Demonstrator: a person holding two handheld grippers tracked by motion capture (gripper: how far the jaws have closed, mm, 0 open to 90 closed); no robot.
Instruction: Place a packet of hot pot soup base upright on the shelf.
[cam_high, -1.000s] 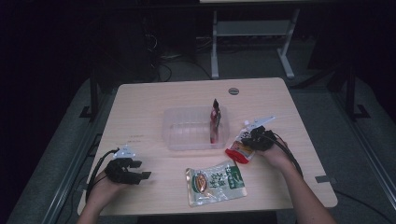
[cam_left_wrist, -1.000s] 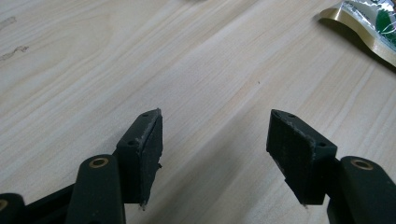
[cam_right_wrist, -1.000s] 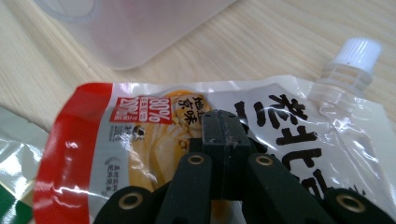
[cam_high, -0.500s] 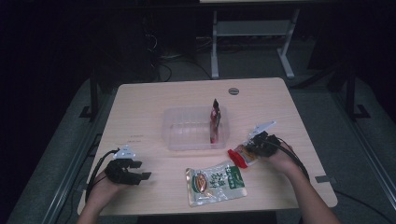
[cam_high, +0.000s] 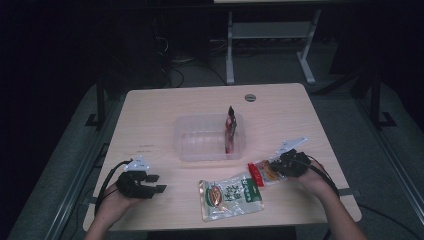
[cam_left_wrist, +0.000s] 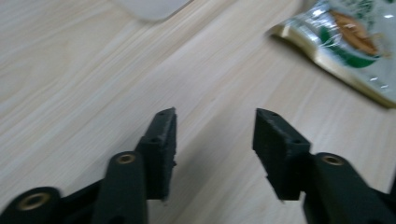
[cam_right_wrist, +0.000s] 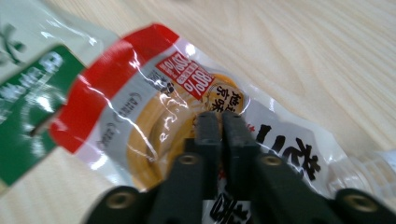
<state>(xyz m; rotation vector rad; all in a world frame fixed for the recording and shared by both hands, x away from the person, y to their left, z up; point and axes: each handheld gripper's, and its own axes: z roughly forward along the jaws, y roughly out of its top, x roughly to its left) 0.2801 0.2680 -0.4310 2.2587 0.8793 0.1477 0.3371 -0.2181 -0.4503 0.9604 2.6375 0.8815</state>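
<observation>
While the left gripper rests with jaws apart over bare wood, having just narrowed, the right gripper pinches a red-and-white plastic snack packet, jaws easing.

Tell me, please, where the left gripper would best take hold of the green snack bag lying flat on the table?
Probably at its near-left sealed edge: the green snack bag lies flat, so the left gripper should come in low from the left, pinching that thin rim rather than the bulging middle.

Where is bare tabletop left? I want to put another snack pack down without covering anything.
Free: the far strip behind the clear container, and the left side between it and the left gripper. Crowded: front right, where the green packet, red packet and right gripper meet.
</observation>
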